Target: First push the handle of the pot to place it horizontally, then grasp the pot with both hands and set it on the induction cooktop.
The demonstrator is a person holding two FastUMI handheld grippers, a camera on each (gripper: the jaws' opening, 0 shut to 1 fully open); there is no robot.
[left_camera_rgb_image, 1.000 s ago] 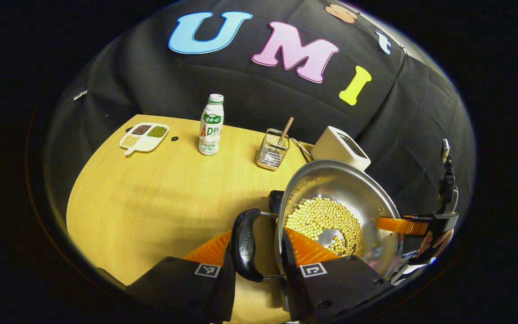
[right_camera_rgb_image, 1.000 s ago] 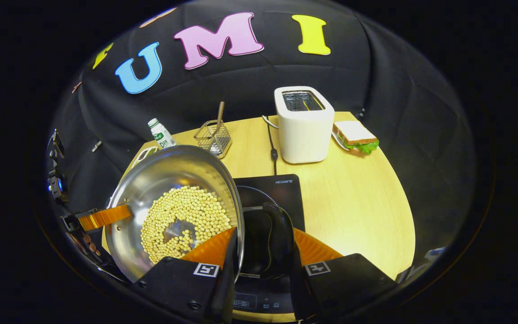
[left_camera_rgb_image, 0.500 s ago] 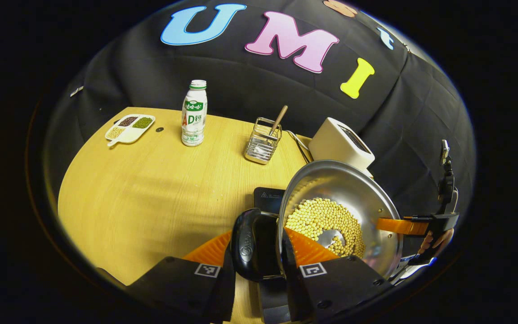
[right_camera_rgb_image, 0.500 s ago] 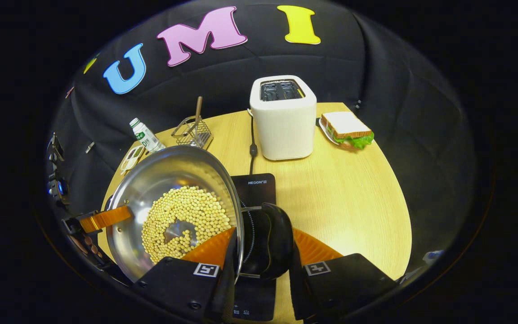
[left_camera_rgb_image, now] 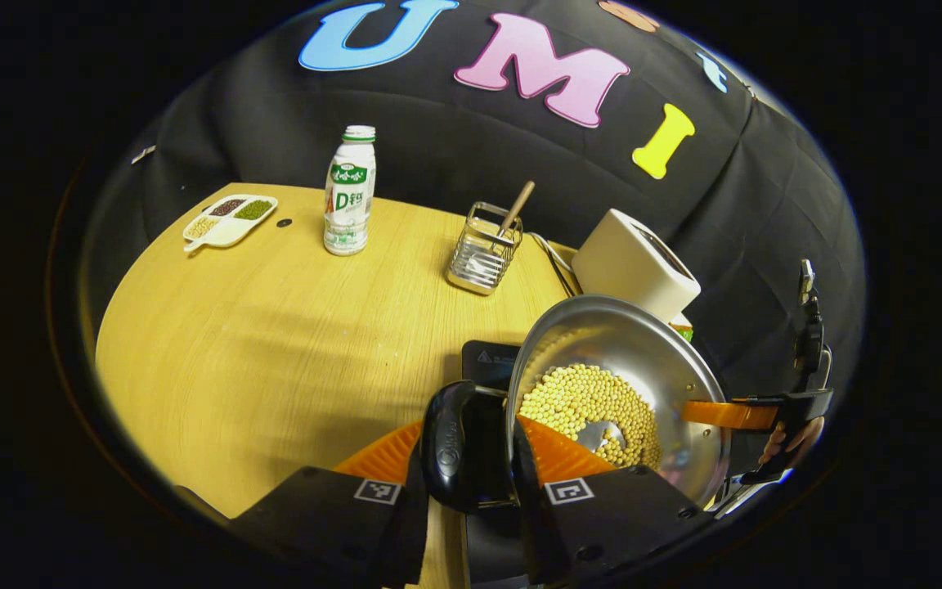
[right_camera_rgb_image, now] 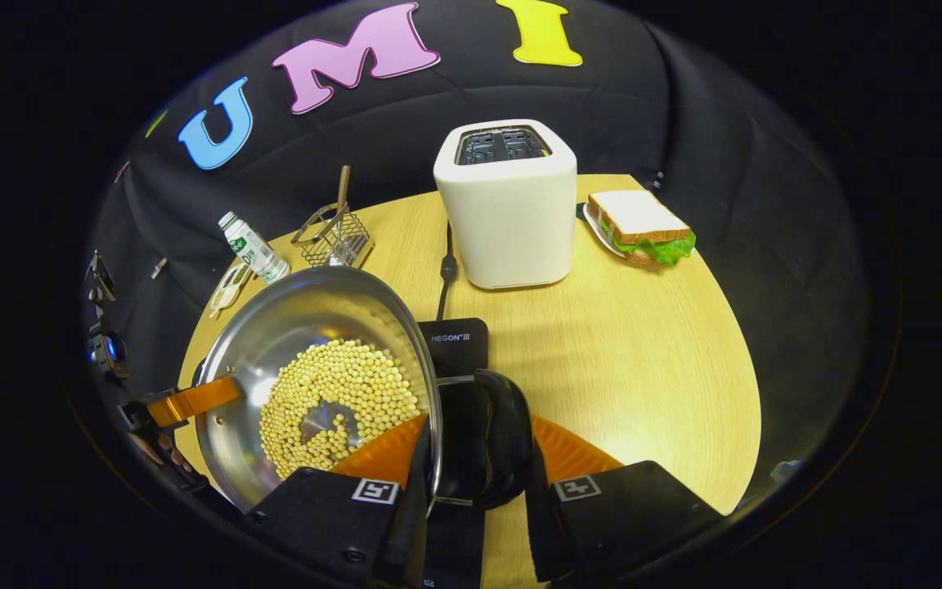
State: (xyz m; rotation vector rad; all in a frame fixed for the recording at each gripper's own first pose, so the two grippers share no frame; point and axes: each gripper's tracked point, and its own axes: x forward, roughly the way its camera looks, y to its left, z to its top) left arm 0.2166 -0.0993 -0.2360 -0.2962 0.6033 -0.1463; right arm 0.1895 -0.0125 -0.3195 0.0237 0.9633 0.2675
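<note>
The pot (left_camera_rgb_image: pixel 618 393) is held between both grippers: the left gripper (left_camera_rgb_image: pixel 467 483) is closed on one black side handle (left_camera_rgb_image: pixel 450 446), the right gripper (right_camera_rgb_image: pixel 475 483) on the opposite handle (right_camera_rgb_image: pixel 495 433). The induction cooktop (right_camera_rgb_image: pixel 455 343) is seen just beyond and beneath the right fingers, so the pot is judged to need lowering there, level.

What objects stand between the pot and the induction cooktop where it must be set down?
Nothing visible does. The pot, filled with beans, is held by a handle on each side, one in the left gripper and one in the right gripper. The induction cooktop lies directly beneath, its visible surface bare. The toaster stands behind it, apart.
</note>
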